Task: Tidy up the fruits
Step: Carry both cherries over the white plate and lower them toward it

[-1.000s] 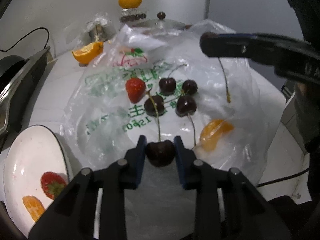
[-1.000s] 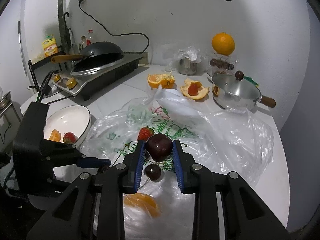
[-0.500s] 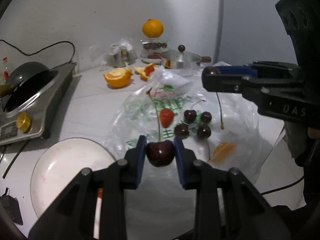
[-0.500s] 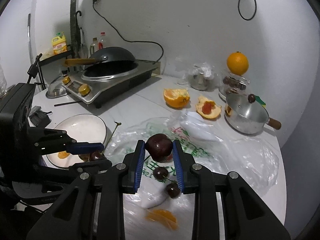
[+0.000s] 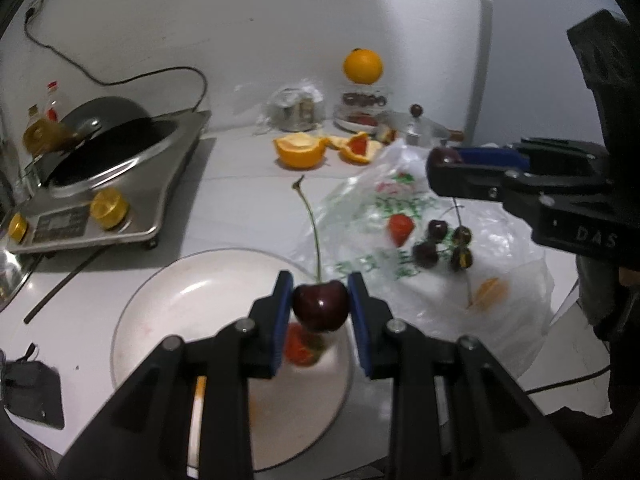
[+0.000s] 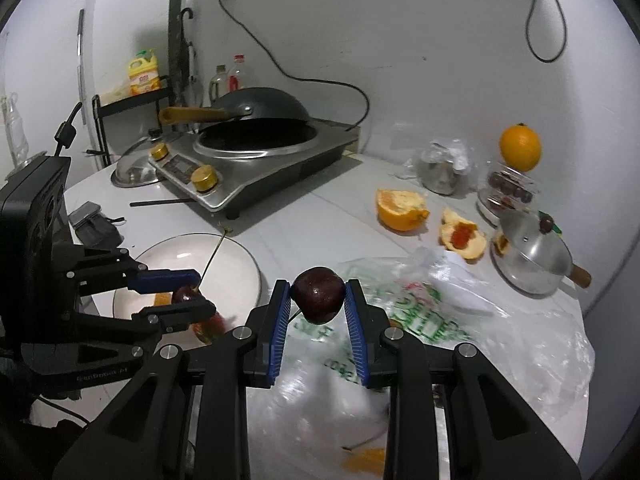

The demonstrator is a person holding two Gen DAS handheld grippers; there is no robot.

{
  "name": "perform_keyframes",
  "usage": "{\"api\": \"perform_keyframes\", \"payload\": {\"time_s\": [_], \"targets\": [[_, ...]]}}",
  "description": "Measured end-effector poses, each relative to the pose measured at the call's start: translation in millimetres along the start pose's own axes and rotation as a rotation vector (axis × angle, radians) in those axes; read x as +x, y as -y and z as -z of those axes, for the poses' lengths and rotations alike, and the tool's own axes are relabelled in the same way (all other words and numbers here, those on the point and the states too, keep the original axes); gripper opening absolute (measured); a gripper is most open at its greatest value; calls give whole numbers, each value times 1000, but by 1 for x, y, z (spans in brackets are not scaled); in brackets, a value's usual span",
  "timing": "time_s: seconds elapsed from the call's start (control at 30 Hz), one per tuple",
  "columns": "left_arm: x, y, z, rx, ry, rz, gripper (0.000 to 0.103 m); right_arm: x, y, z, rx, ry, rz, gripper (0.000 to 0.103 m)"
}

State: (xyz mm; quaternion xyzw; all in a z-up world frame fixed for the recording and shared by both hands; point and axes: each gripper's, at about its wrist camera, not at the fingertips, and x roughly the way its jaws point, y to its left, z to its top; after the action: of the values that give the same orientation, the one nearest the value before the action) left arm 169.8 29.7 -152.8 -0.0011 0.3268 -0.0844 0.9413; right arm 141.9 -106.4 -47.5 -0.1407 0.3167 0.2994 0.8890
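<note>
My left gripper is shut on a dark cherry with a long upright stem, above the white plate. A strawberry and an orange piece lie on that plate under the fingers. My right gripper is shut on a second dark cherry over the clear plastic bag; it also shows at the right of the left wrist view. On the bag lie several loose cherries, a strawberry and an orange segment.
An induction cooker with a black wok stands at the back left. Cut orange halves, a lidded steel pot, a whole orange on a glass jar and a small black device sit around the white counter.
Both grippers, each still clamping its cherry, have swung left from over the bag. The plate has come under the left gripper; the loose fruit on the bag now lies off to the right.
</note>
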Motion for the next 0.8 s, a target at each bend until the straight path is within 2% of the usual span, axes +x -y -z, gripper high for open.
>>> {"api": "perform_keyframes", "payload": {"time_s": [0.8], "targets": [[-15,-87,28,-104,-3,-103,29,52,-74,-22,-87,-63,-101,30]]}}
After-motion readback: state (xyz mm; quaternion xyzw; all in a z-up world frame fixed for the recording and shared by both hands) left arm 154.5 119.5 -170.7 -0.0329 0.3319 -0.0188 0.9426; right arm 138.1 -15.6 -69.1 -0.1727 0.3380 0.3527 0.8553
